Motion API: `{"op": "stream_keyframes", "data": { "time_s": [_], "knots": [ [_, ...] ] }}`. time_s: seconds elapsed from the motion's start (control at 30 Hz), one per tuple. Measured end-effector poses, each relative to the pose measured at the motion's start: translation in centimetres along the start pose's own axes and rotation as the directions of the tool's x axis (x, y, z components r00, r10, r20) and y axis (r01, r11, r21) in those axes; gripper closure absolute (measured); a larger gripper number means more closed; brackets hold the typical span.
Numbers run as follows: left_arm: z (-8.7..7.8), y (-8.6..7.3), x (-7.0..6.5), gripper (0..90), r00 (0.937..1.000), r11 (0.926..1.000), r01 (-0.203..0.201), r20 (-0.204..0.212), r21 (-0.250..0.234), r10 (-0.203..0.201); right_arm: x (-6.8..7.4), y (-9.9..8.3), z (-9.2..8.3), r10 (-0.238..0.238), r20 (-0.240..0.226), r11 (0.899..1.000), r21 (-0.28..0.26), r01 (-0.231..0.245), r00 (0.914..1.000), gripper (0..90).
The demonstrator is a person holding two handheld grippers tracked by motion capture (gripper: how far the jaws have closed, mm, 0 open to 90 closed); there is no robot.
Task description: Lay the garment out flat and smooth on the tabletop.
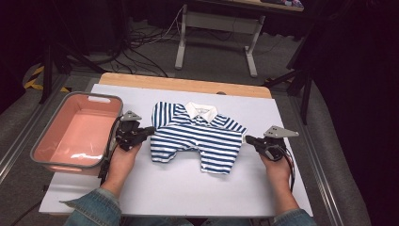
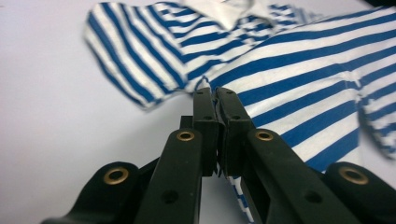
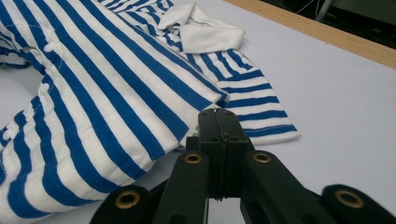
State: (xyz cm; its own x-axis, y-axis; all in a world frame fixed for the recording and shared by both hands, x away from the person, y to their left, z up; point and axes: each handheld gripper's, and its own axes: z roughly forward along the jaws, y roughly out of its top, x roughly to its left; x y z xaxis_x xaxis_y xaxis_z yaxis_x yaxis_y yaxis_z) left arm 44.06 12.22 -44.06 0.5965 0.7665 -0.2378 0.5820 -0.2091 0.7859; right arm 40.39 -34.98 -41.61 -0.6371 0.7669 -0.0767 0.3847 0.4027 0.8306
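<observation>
A blue-and-white striped baby garment (image 1: 195, 136) with a white collar (image 1: 201, 111) lies flat mid-table. At its left side, my left gripper (image 1: 151, 129) has its jaws together. In the left gripper view that gripper (image 2: 215, 93) meets the garment (image 2: 289, 70) at the notch under the sleeve, and striped cloth shows beneath the jaws. My right gripper (image 1: 247, 139) sits at the garment's right side. In the right gripper view its tips (image 3: 218, 114) are pressed together on the slightly raised side edge of the garment (image 3: 116, 93), just by the sleeve.
A pink basin with a grey rim (image 1: 89, 95) stands at the table's left edge, close behind the left hand. The white table top (image 1: 188, 188) has a wooden strip (image 1: 183, 84) along its far side. Desk legs and cables lie on the floor beyond.
</observation>
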Motion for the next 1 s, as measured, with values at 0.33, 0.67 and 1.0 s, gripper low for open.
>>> {"op": "stream_keyframes", "data": {
  "time_s": [0.33,0.67,1.0],
  "knots": [
    [1.8,0.0,0.9,72.1,0.9957,0.9972,0.002,-0.093,0.074,0.005,0.9,0.4,2.4,-0.058,0.038,0.998,0.037,0.057,0.9976,69.7],
    [-0.8,0.7,-3.0,57.8,0.9831,0.9865,-0.162,0.083,-0.022,0.163,3.0,0.8,0.4,-0.103,-0.038,0.995,0.000,0.103,0.9939,66.8],
    [-0.3,0.6,-5.5,58.4,0.9211,0.9511,-0.307,0.263,0.037,0.287,4.6,0.6,0.5,-0.126,-0.154,0.990,0.038,0.134,0.9799,65.7]
  ]
}}
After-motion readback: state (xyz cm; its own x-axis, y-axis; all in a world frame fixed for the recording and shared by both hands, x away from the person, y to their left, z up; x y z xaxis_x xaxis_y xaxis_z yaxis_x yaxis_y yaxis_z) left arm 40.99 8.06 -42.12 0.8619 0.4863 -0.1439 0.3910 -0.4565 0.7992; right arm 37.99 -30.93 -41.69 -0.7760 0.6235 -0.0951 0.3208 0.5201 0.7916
